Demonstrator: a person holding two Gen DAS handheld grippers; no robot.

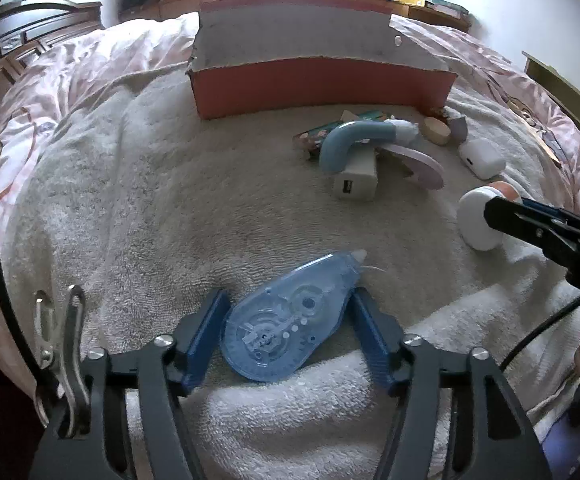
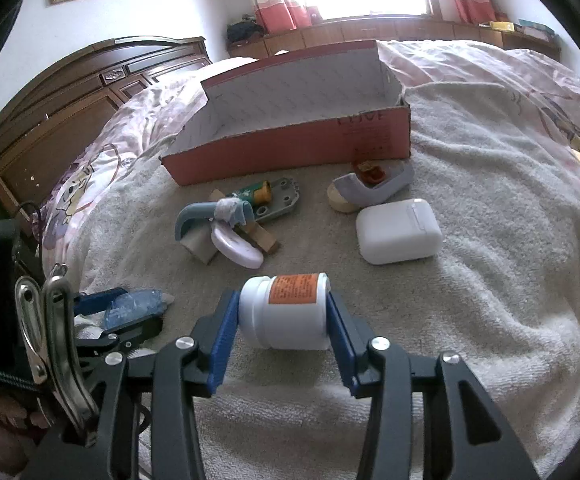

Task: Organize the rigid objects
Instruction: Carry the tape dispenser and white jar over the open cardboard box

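We saw the left tool [image 1: 290,312] low over the towel [image 1: 138,208] that covered the bed, its blue fingers [image 1: 206,332] spread to either side of a translucent blue correction tape dispenser [image 1: 290,316]. The dispenser lay flat on the towel with its white tip aimed away from the camera. One pad stood just beside its rounded end and the other just beside its narrow flank; whether either pad touched the plastic we could not tell, but nothing looked pinched.

The right tool [image 2: 282,312] held a white jar [image 2: 286,312] with an orange label, lying on its side. Both blue pads pressed against the jar, one at the lid end and one at the base, and the jar sat down against the towel.

Beyond them, a red cardboard box [image 2: 290,152] with a pale lining stood open on the towel. Between it and the tools lay a loose cluster: a blue curved hook [image 1: 349,140] resting over a white charger block [image 1: 355,184], a pink oval piece [image 1: 421,164] just beside them, a white earbud case [image 2: 397,236] well to the right, and a small round beige tin [image 1: 435,130] near the box's front wall.

A pink printed quilt [image 1: 50,92] surrounded the towel.
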